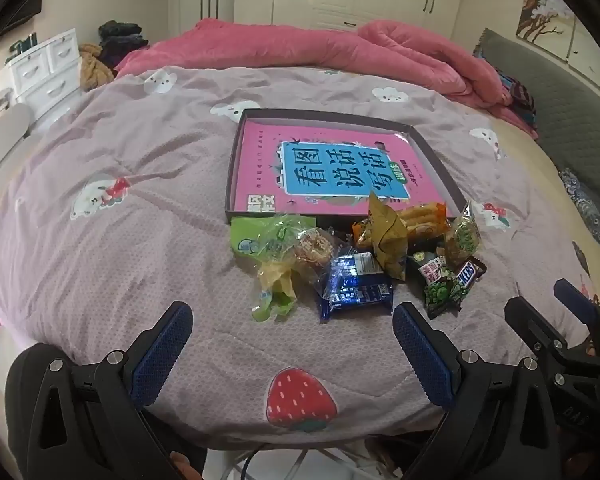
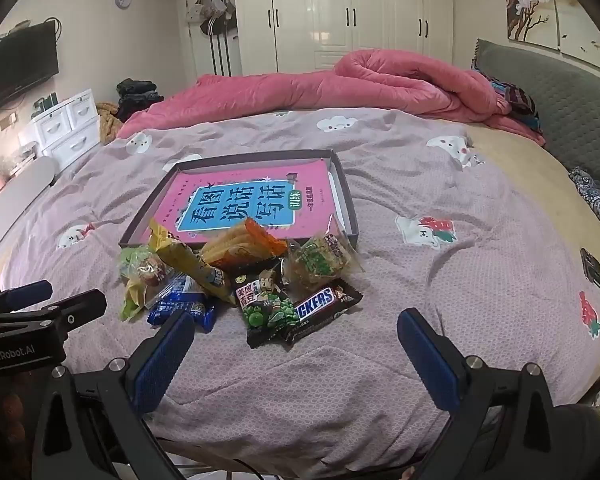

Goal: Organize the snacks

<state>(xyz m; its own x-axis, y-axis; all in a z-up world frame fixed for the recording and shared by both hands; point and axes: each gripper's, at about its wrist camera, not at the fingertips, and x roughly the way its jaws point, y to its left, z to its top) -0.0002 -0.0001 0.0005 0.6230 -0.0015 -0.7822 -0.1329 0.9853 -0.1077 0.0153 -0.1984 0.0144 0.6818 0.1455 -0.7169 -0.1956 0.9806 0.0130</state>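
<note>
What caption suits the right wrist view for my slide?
Open right claw hovers over a pile of wrapped snacks beside a shallow dark cardboard tray on a mauve bedspread.

Glossy plastic snack wrappers [image 2: 236,280], soft matt cloth quilt [image 2: 420,280], cardboard tray [image 2: 350,208]

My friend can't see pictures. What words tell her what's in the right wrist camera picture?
A pile of snacks lies on a bed just in front of a shallow box with a pink book inside. The open right gripper hovers near the pile, empty, with the left gripper at the left edge.
</note>
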